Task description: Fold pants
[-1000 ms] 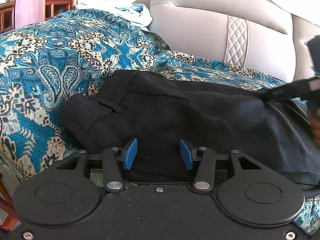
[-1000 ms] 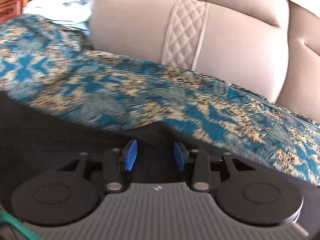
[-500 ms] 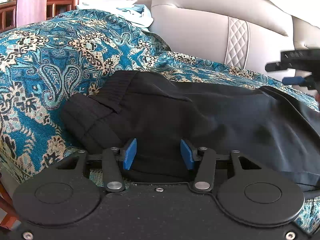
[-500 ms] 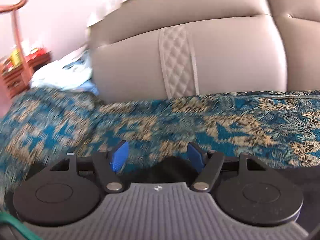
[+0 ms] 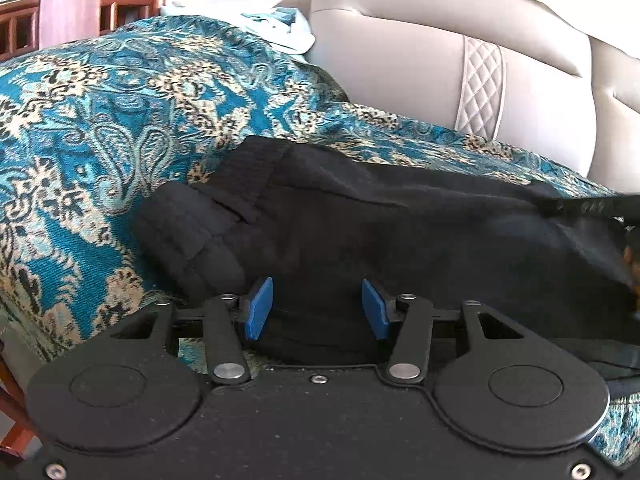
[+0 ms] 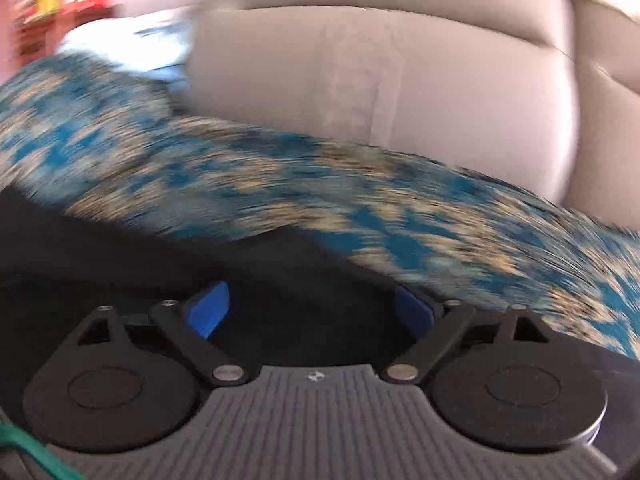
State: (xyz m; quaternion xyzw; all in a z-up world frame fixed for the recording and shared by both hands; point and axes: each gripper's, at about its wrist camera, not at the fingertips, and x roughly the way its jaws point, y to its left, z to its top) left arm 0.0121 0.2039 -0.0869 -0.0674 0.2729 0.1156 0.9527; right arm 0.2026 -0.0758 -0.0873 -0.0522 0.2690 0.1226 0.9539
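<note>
Pants point(image 5: 400, 240) on patterned sofa cover point(image 5: 100, 128)

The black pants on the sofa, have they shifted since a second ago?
No. In the left wrist view the black pants lie at the same spot against the quilted sofa stripe.

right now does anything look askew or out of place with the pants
The black pants lie bunched, not flat: the ribbed waistband is flipped up and creased near the left end, on the patterned cover. Nothing damaged or spilled.
</note>
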